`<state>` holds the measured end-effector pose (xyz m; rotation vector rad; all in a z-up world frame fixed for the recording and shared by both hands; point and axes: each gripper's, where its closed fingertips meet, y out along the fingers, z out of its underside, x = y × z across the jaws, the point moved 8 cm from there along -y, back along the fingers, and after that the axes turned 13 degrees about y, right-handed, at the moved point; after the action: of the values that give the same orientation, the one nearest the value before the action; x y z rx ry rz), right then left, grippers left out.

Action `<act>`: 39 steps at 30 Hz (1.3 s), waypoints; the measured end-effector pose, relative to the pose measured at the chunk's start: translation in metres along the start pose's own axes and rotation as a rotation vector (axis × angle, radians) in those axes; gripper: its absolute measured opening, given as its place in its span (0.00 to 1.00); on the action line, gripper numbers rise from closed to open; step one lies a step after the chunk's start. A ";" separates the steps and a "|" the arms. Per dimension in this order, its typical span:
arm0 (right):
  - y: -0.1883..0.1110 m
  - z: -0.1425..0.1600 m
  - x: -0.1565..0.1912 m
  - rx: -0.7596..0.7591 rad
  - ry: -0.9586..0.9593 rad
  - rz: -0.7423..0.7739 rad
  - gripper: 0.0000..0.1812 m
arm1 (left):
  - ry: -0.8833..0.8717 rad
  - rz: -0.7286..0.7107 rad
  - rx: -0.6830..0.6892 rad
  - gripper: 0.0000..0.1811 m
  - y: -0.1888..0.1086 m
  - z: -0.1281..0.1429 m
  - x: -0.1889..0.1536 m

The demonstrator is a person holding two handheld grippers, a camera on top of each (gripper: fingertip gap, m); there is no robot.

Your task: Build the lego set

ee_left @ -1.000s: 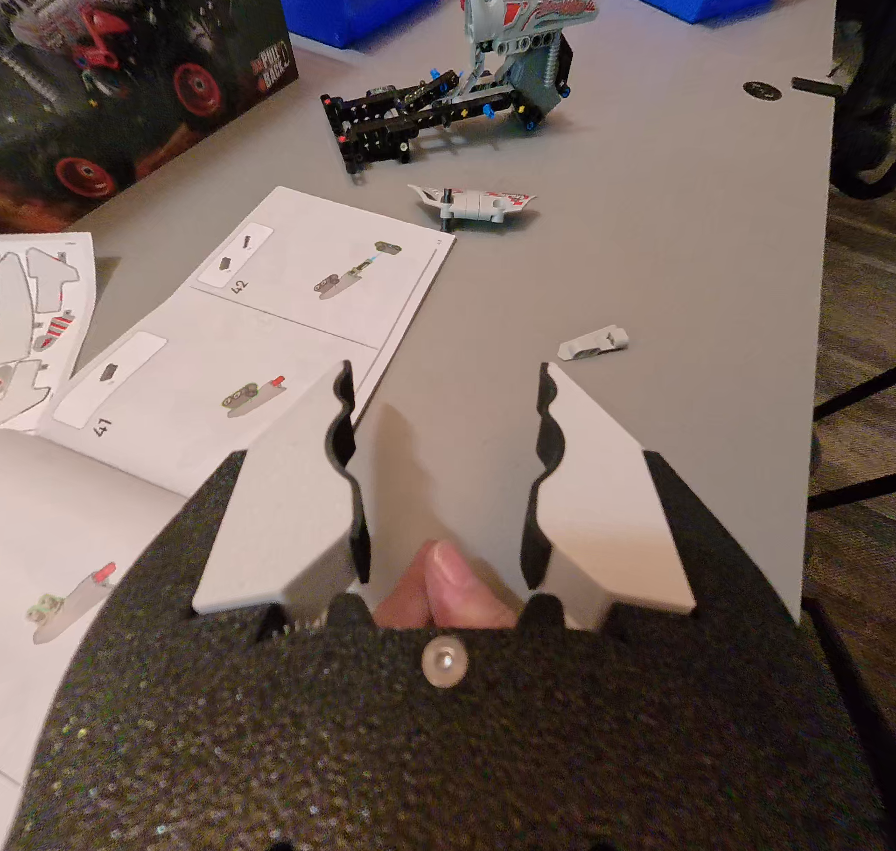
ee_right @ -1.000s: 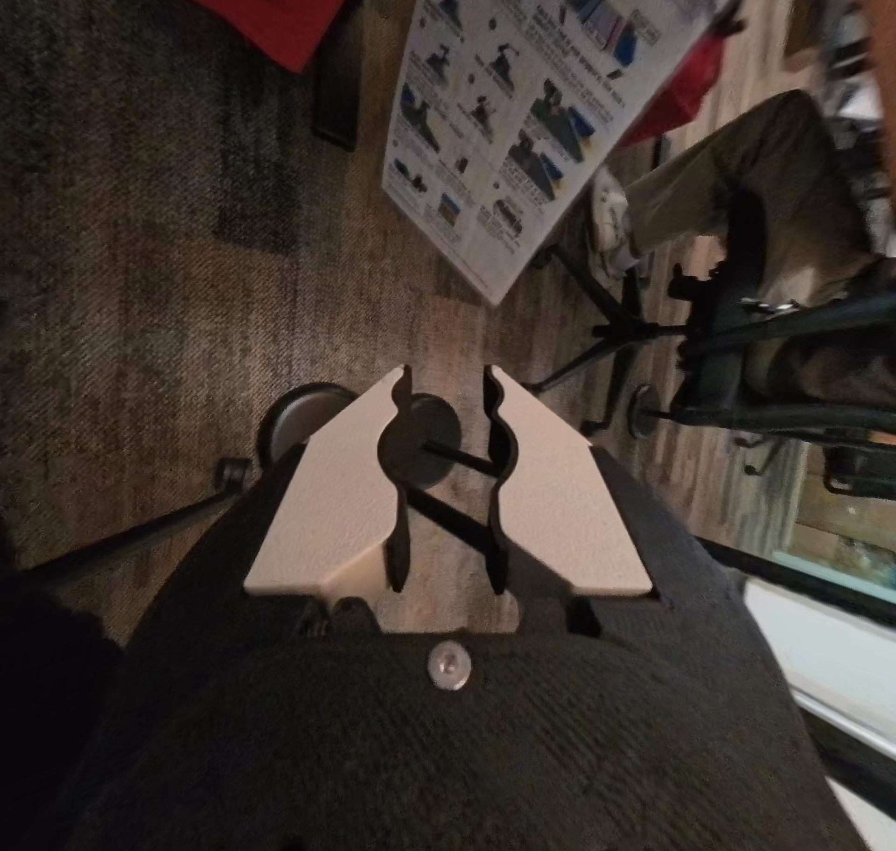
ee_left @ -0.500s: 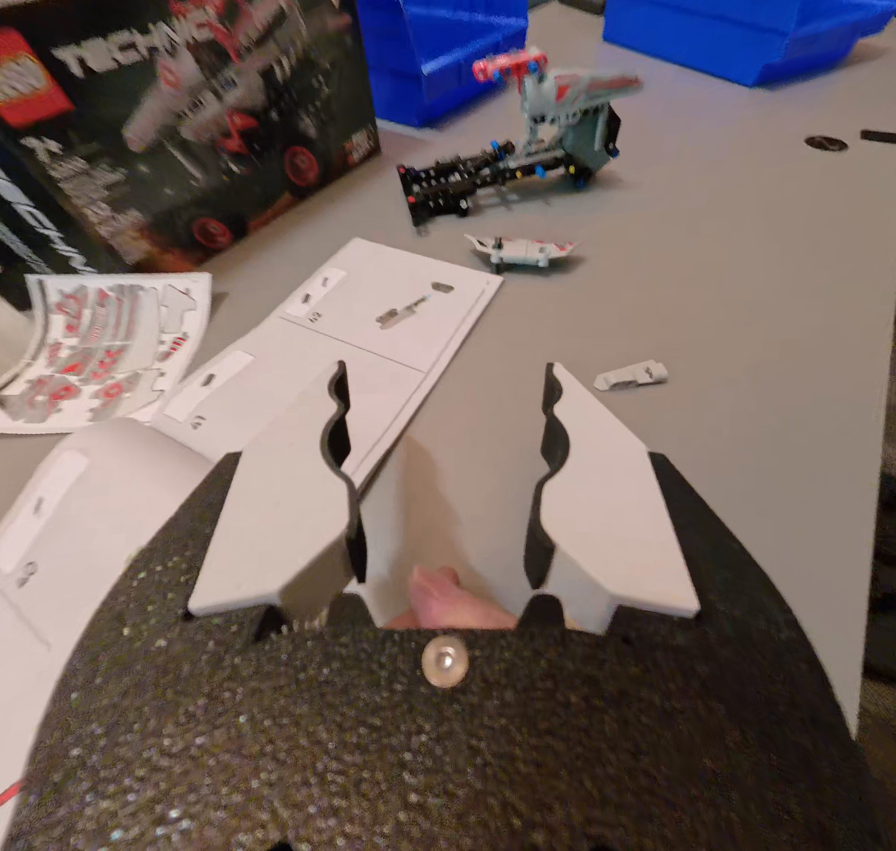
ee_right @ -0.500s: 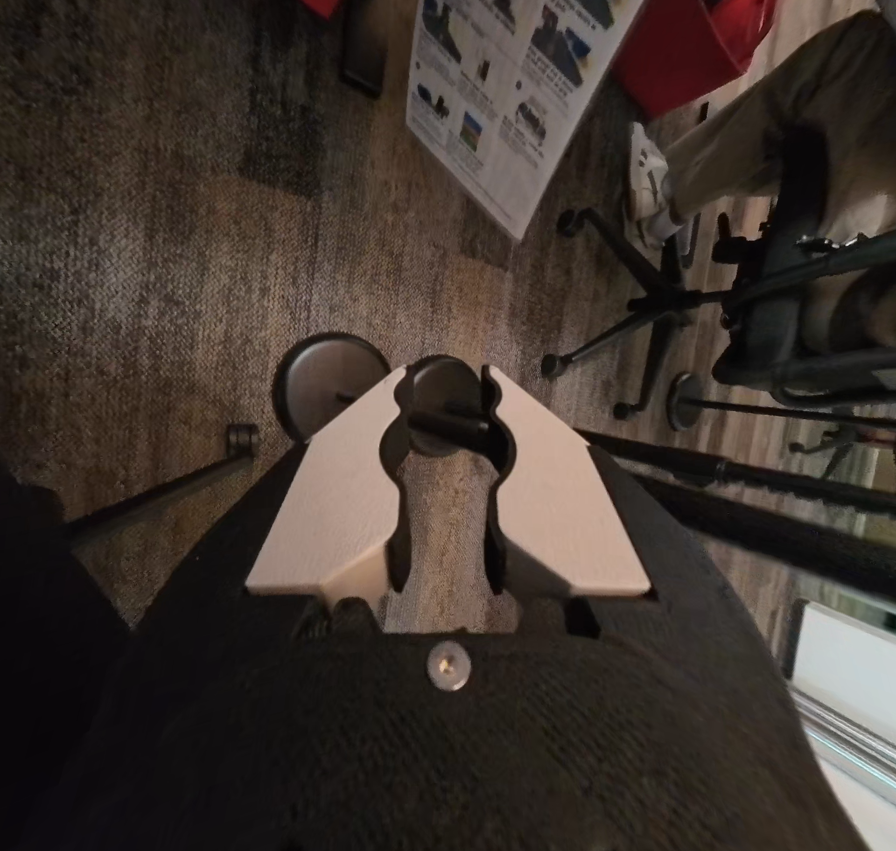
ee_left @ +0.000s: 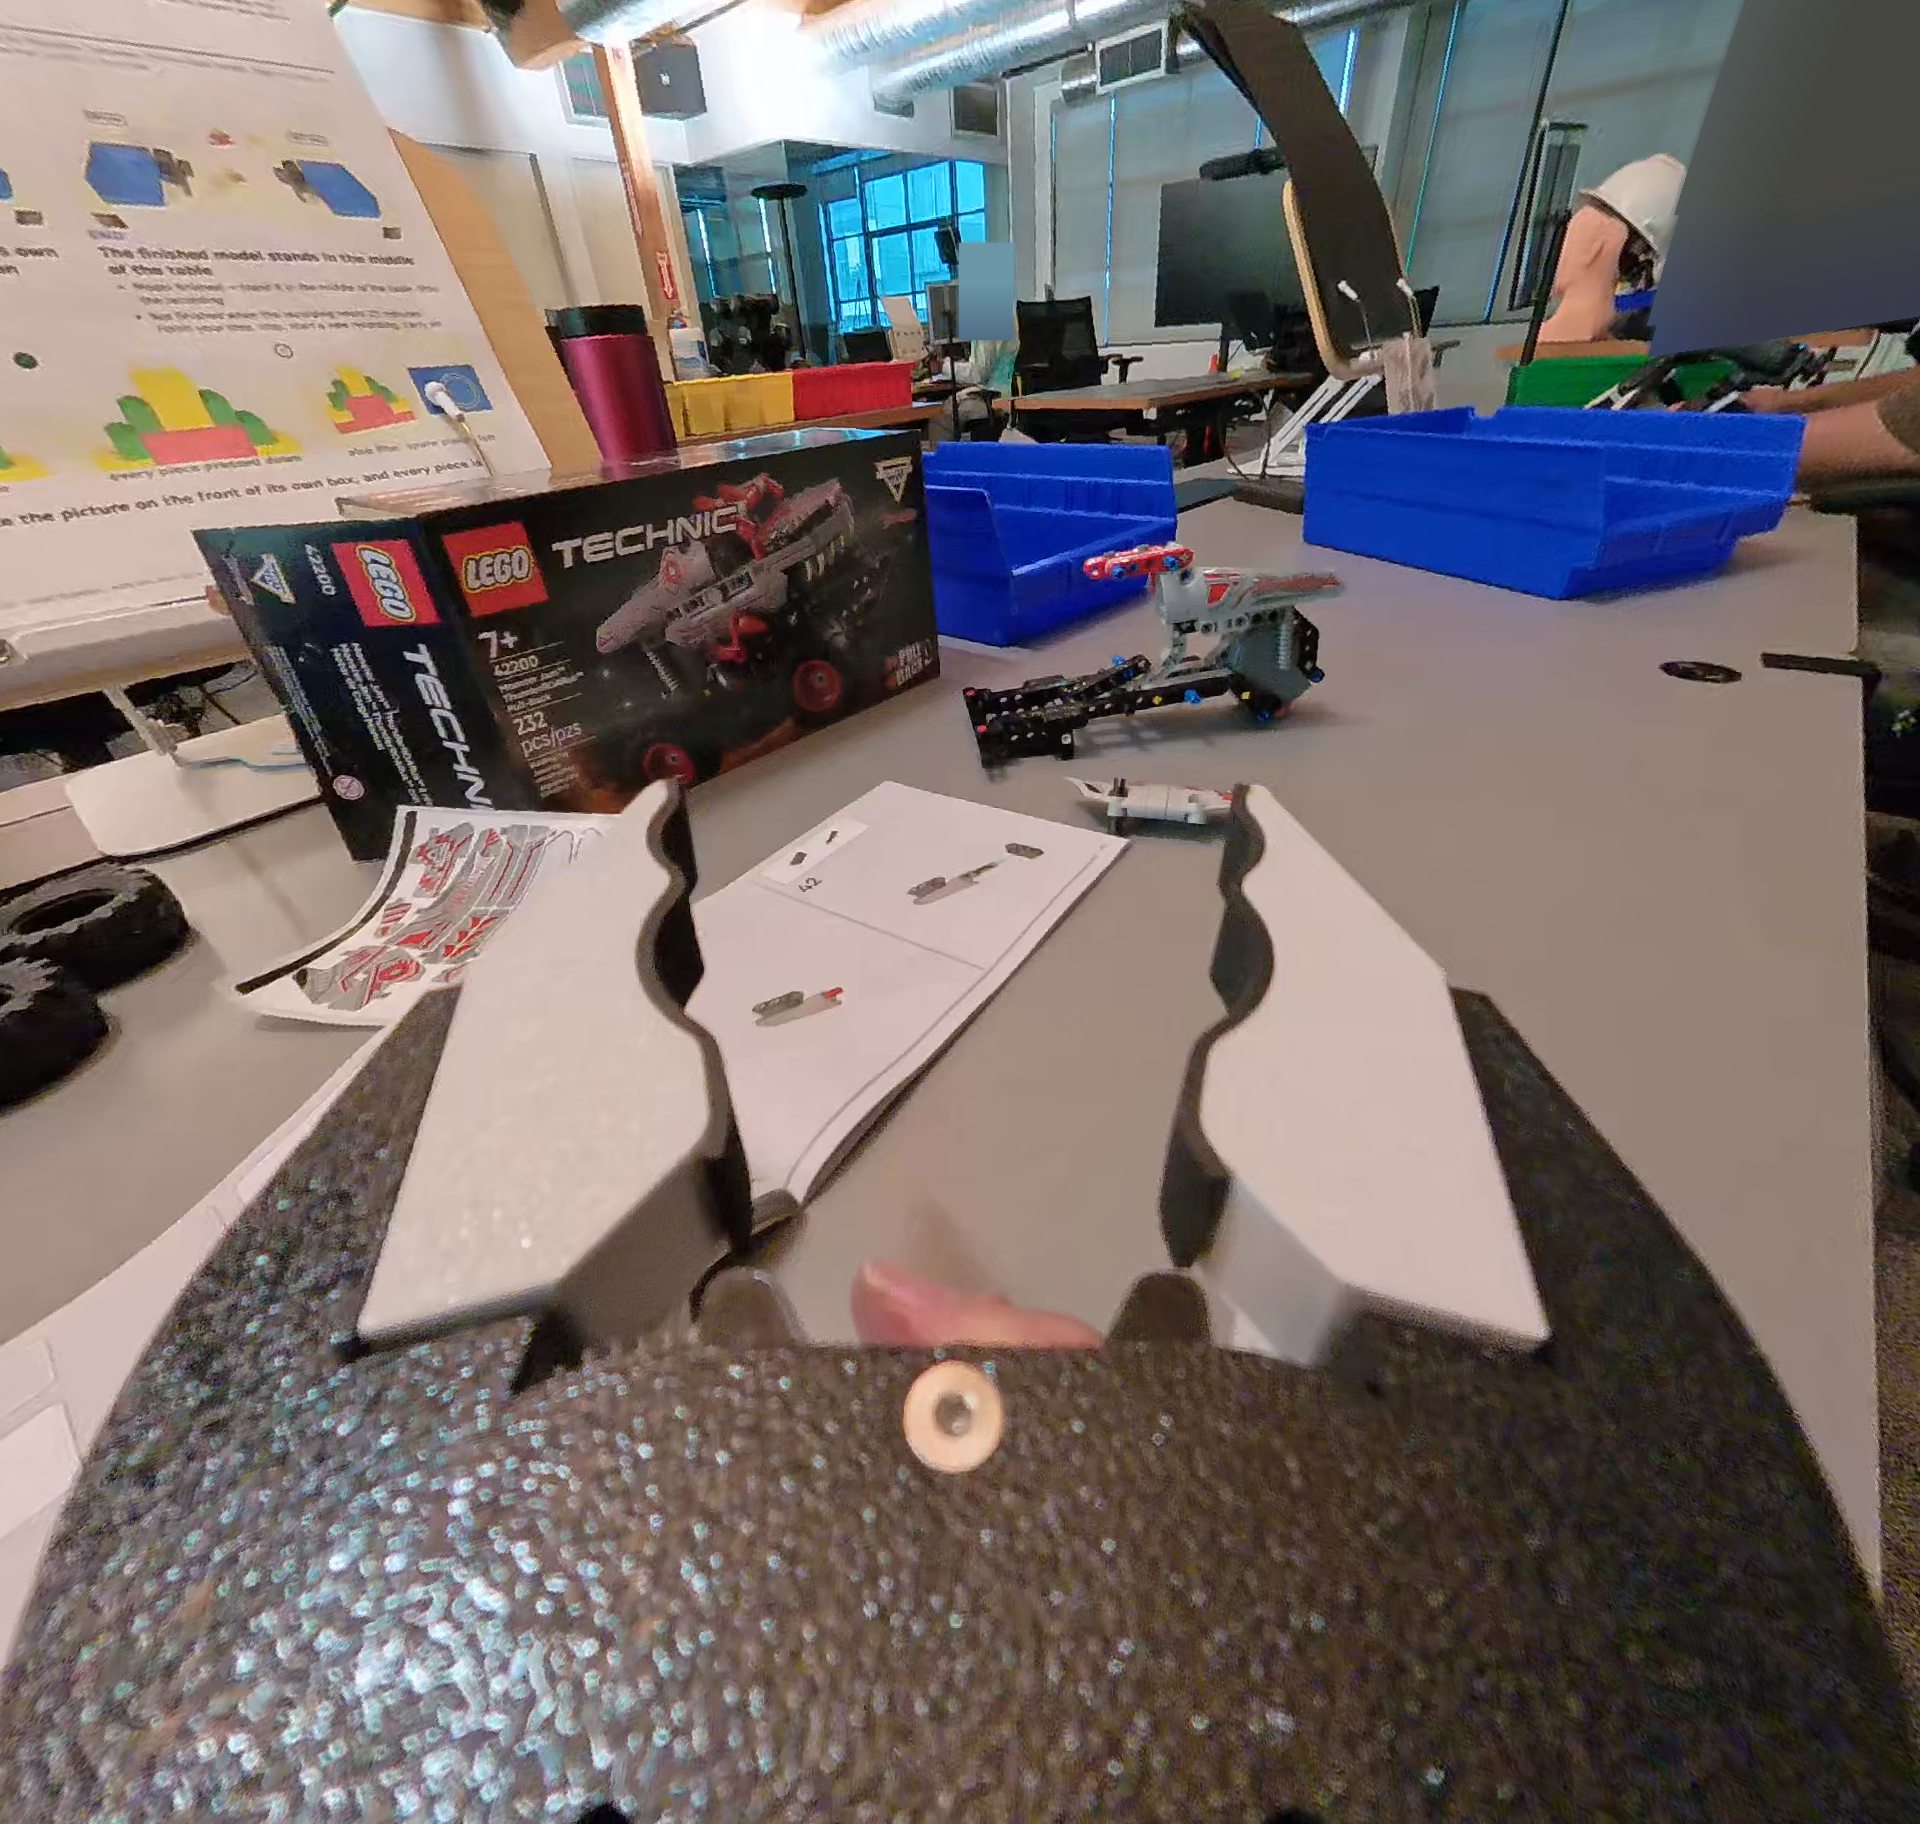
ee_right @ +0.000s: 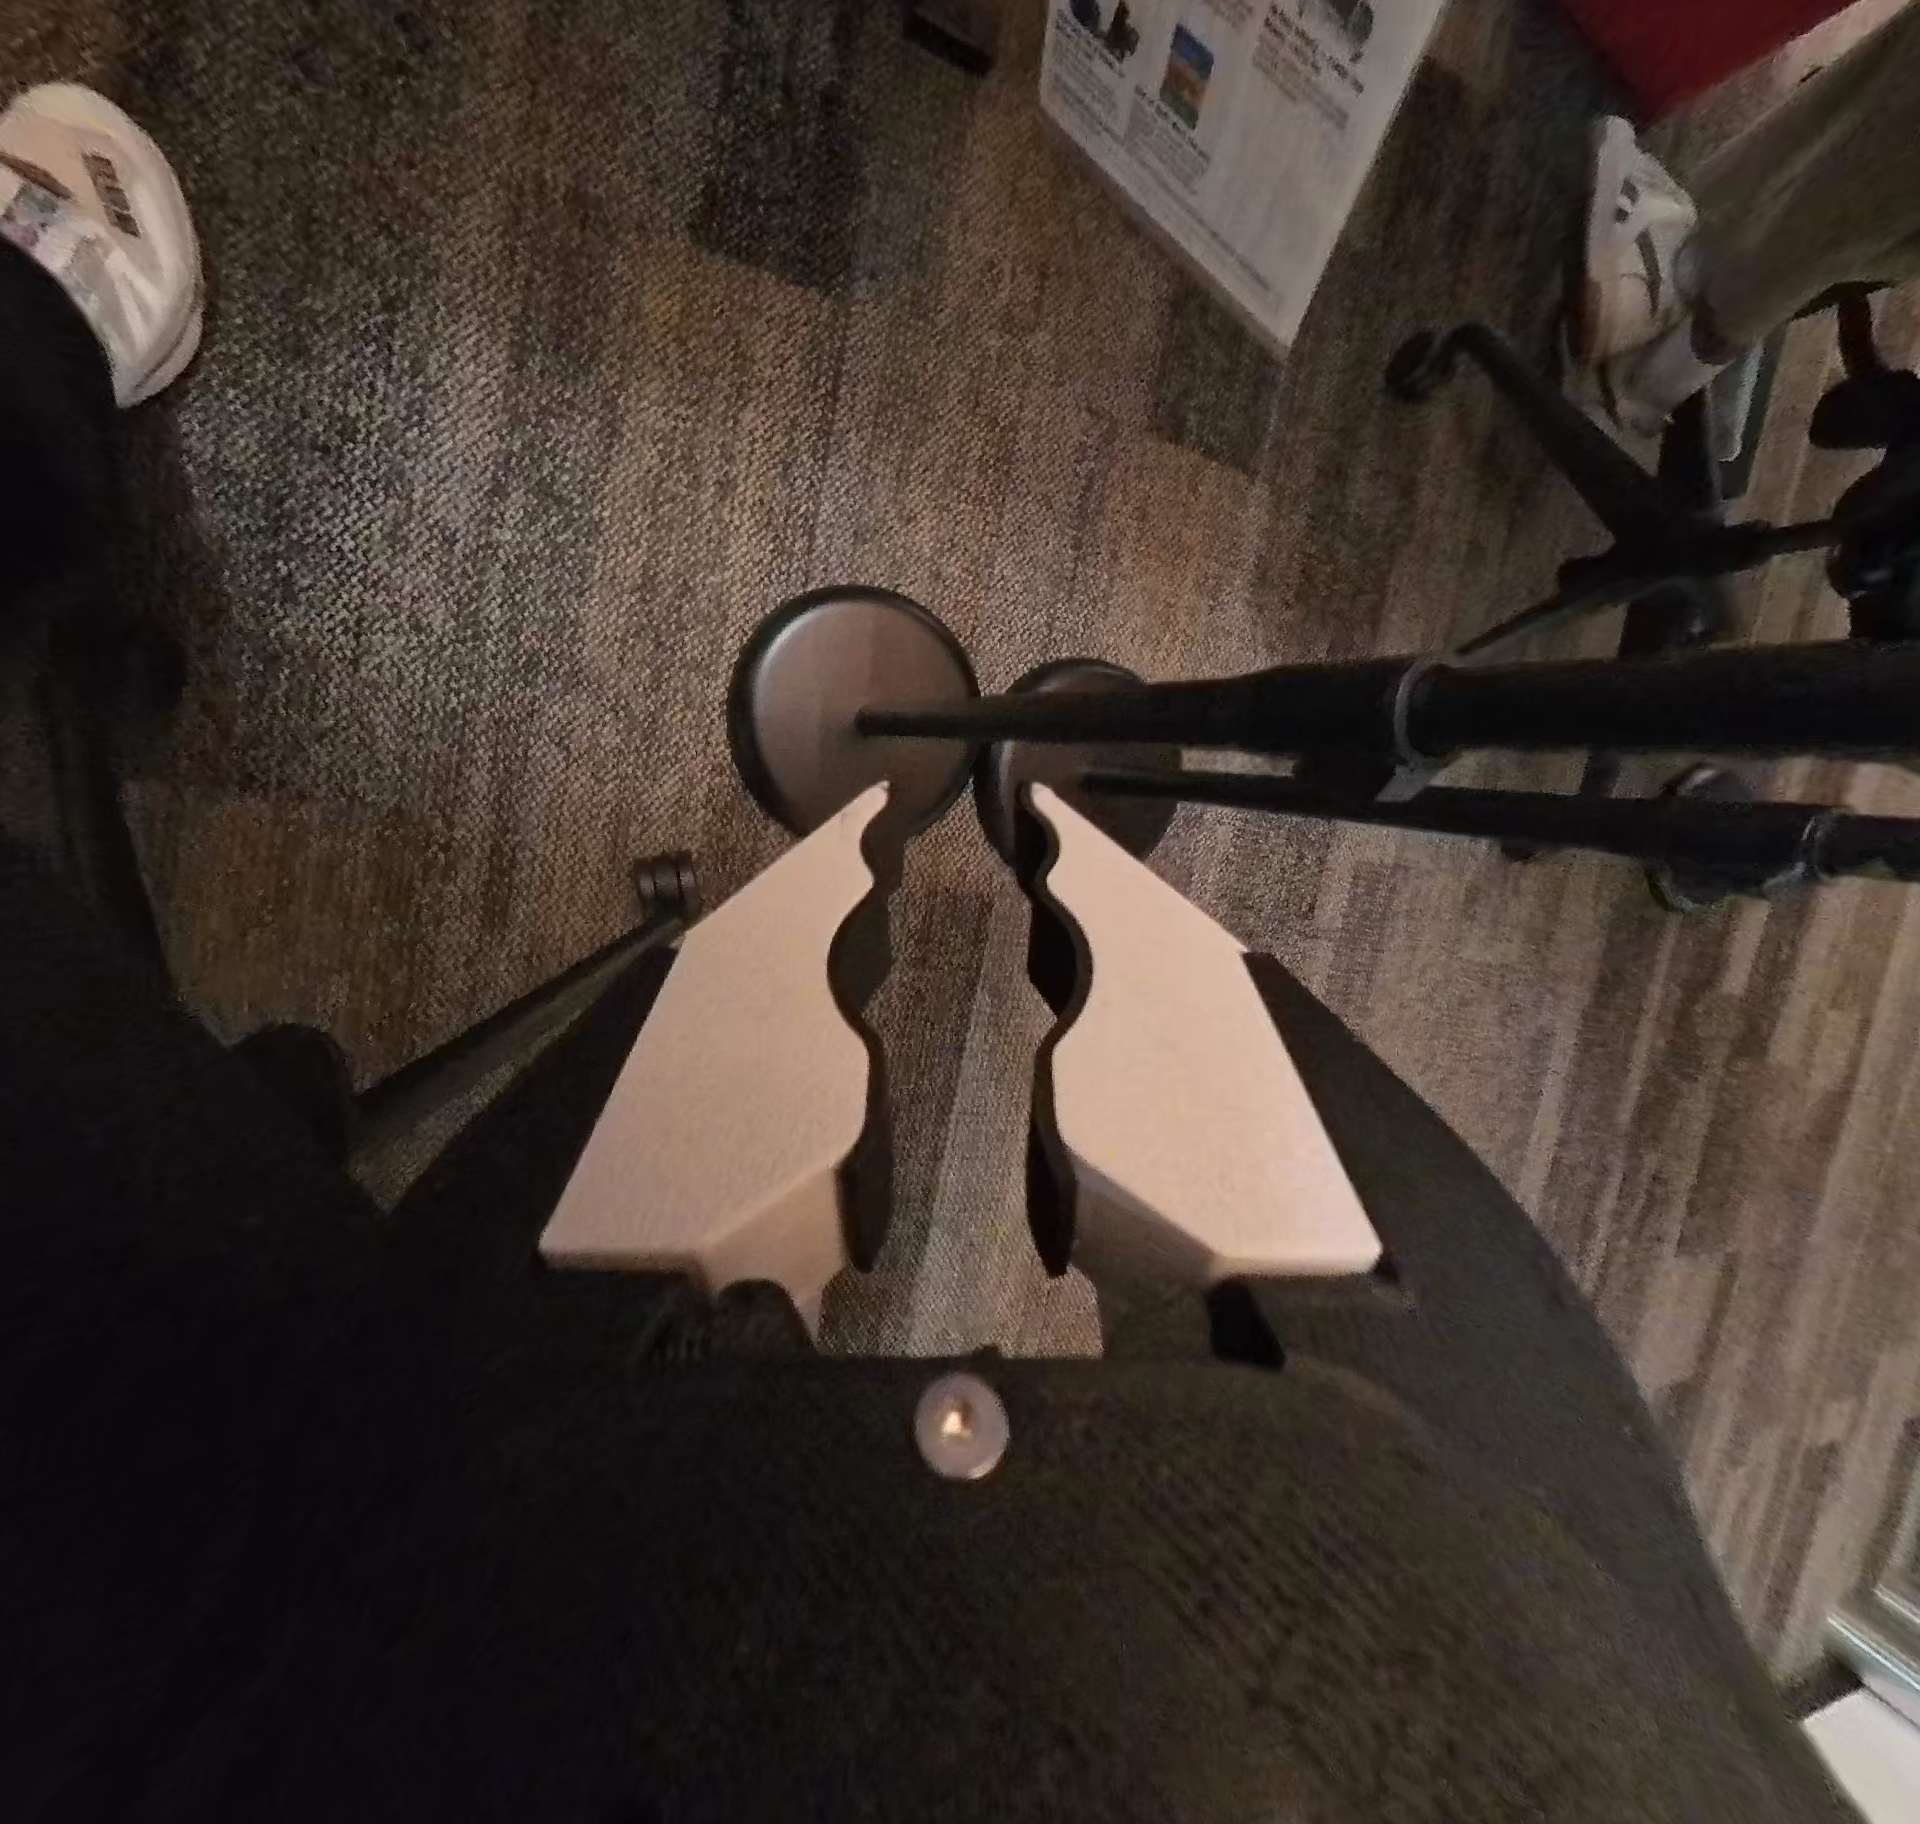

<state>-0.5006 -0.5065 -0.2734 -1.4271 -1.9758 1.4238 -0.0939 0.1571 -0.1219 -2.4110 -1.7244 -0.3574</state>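
While empty, left gripper (ee_left: 956, 818) faces distant lego chassis (ee_left: 1143, 673).

Two bright blue bins (ee_left: 1548, 512) on a grey table (ee_left: 1558, 943); black box (ee_left: 582, 631), black-grey model (ee_left: 1143, 673) with red trim; mottled brown carpet (ee_right: 520, 527).

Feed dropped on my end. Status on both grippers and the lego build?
Left gripper open, empty, above the table. Right gripper open, empty, pointed at the carpet, off the table. Part-built lego chassis untouched beyond the instruction booklet. Nothing in the way.
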 end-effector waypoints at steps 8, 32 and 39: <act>-0.010 0.034 -0.034 -0.019 0.012 0.048 0.10 | 0.086 -0.011 0.007 0.50 -0.037 -0.016 -0.054; -0.033 0.104 -0.095 -0.122 -0.099 0.015 0.10 | -0.661 -0.058 0.960 0.42 -0.496 0.180 -0.462; -0.029 0.112 -0.124 -0.142 -0.144 0.025 0.10 | -0.658 0.093 1.023 0.42 -0.514 0.174 -0.507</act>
<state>-0.5405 -0.6710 -0.2655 -1.4500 -2.1947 1.4594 -0.7181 -0.0910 -0.4383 -1.8376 -1.3906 1.1568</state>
